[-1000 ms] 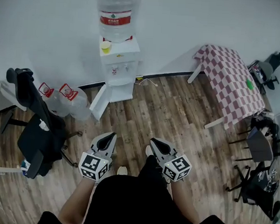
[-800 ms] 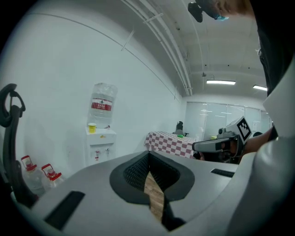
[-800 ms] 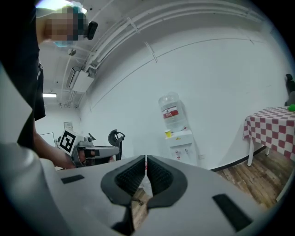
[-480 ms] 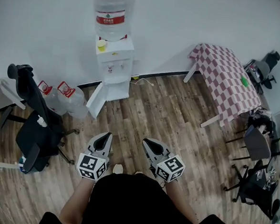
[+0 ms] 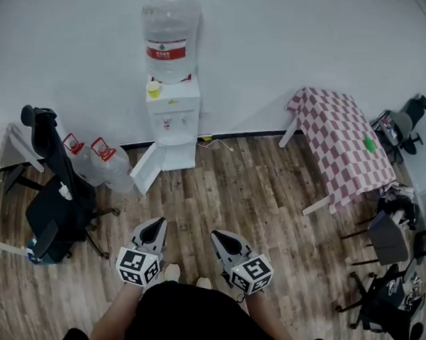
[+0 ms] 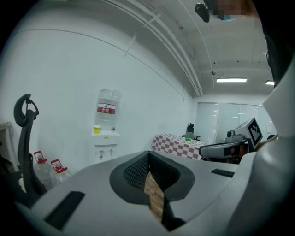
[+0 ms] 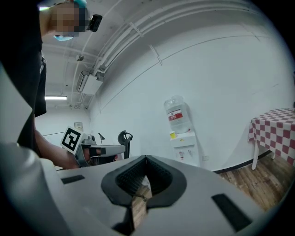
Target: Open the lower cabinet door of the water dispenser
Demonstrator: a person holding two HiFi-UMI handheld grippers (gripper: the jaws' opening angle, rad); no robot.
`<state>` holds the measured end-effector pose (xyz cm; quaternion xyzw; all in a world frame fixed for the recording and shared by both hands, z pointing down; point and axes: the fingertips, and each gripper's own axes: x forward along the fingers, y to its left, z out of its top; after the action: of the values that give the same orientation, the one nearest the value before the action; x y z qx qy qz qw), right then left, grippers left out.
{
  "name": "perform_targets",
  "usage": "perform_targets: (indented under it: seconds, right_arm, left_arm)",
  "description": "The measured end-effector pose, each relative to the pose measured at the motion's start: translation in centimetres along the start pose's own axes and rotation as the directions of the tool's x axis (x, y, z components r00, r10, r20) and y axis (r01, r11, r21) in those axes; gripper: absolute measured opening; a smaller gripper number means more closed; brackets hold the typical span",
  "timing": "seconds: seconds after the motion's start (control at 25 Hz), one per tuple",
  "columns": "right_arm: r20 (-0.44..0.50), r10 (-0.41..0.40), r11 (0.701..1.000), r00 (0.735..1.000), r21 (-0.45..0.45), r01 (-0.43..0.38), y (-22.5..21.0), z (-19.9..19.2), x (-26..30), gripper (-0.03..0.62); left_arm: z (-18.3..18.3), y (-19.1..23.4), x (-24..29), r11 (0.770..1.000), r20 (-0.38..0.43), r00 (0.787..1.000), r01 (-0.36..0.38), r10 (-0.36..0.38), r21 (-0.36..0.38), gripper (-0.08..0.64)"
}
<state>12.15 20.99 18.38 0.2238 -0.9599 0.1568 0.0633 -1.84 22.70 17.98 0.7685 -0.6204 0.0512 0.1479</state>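
Left gripper [image 5: 155, 225] and right gripper [image 5: 218, 237] both closed tight, empty, well apart from the water dispenser [image 5: 172, 106] at the wall. Its lower door [image 5: 143, 170] hangs open leftward. Risk: nothing holds the door, so it may swing back shut.

checkered table [image 5: 344, 141], black chair [image 5: 53, 209], spare bottles [image 5: 113, 168]

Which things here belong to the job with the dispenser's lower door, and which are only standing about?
Job: water dispenser; its lower cabinet door, standing open; left gripper and right gripper, both shut and empty.

Standing about: yellow cup on the dispenser; spare water bottles; office chair; checkered table.
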Motion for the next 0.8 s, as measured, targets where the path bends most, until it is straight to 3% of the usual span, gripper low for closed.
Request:
perform_targets:
  seconds: [0.24,0.6,0.8]
  right_arm:
    - [0.017,-0.046,0.999,0.999,0.021,0.046,-1.8,0.0,-0.8,0.021]
    - [0.081,-0.06,0.998,0.995,-0.031,0.062,-2.7,4.2,-0.4,0.021]
    - [0.078,-0.064,0.998,0.995,0.032,0.062,-2.5,3.4,0.4,0.021]
  left_arm:
    - [0.4,0.2,-0.5,1.0,0.005,1.0,-0.027,0.027,0.012,0.013]
    - [1.4,3.0,-0.6,0.999,0.016,0.999,-0.048,0.048,0.02,0.014]
    - [1.7,3.9,0.0,0.999,0.023,0.999,-0.037,0.037,0.019,0.013]
